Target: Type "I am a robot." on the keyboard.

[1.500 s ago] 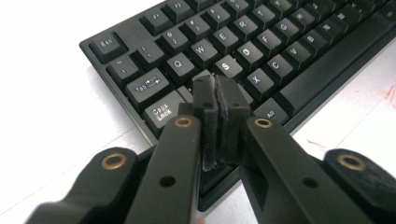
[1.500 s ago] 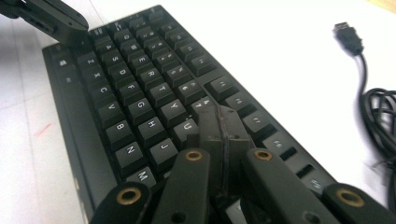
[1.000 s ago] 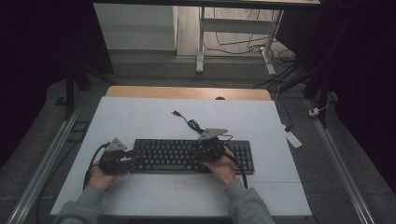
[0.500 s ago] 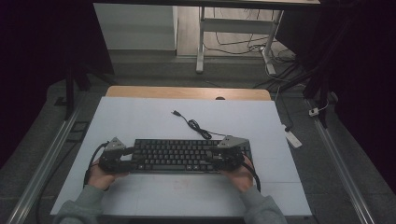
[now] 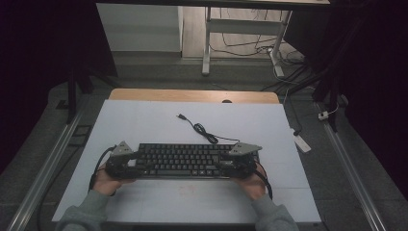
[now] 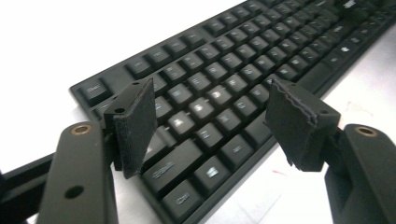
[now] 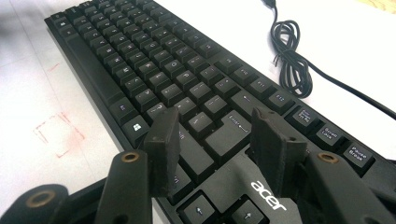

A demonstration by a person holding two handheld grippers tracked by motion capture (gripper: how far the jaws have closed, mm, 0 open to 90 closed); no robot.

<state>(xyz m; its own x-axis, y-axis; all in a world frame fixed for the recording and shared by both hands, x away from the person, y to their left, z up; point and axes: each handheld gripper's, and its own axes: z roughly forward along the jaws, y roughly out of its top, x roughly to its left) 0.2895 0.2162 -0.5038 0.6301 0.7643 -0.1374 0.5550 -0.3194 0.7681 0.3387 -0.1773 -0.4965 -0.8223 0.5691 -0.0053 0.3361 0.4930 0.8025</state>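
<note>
A black keyboard [image 5: 185,161] lies across the near half of the white table, its cable [image 5: 202,130] coiled behind it. My left gripper [image 5: 134,163] is at the keyboard's left end and my right gripper [image 5: 224,163] at its right end. In the left gripper view the left gripper [image 6: 210,107] has just been opening; its pads [image 6: 135,126] stand wide apart above the left-hand keys [image 6: 210,93] without touching them. In the right gripper view the right gripper [image 7: 215,126] has also just been opening and hangs over the Enter key [image 7: 229,133], pressing nothing.
The keyboard's cable [image 7: 292,60] runs off behind the right end. A faint red square mark [image 7: 58,135] sits on the table in front of the keyboard. A wooden strip [image 5: 192,95] edges the far side. A white power strip [image 5: 302,143] lies on the floor to the right.
My right gripper has slid from the keyboard's middle to its right end. The left gripper has stayed at the left end. The keyboard has not moved.
</note>
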